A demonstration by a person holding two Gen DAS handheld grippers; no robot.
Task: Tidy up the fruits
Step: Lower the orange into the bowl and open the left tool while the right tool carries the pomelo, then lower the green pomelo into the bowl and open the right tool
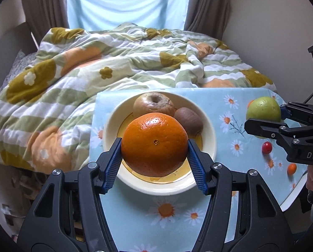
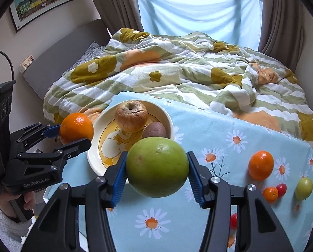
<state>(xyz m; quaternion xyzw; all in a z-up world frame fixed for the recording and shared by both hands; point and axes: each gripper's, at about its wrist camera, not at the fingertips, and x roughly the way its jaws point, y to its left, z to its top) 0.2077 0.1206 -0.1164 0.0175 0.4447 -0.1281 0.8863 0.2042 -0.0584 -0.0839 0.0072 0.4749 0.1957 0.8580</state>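
Your work surface is a table (image 2: 208, 126) covered in a light blue daisy-print cloth (image 1: 229, 109), standing against the bed (image 2: 177, 67). On the cloth you have a cream bowl (image 2: 93, 159) at the left. To the right, lying loose on the cloth: a mandarin (image 2: 261, 165), a smaller orange fruit (image 2: 270, 194) touching a red cherry tomato (image 2: 281, 189), a green tomato (image 2: 303, 188), and another red tomato (image 2: 233, 220), partly hidden.

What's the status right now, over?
Left gripper shut on orange, above bowl. Right gripper shut on green fruit, over tablecloth. Bowl holds wrinkled apple, kiwi. Nothing blocking.
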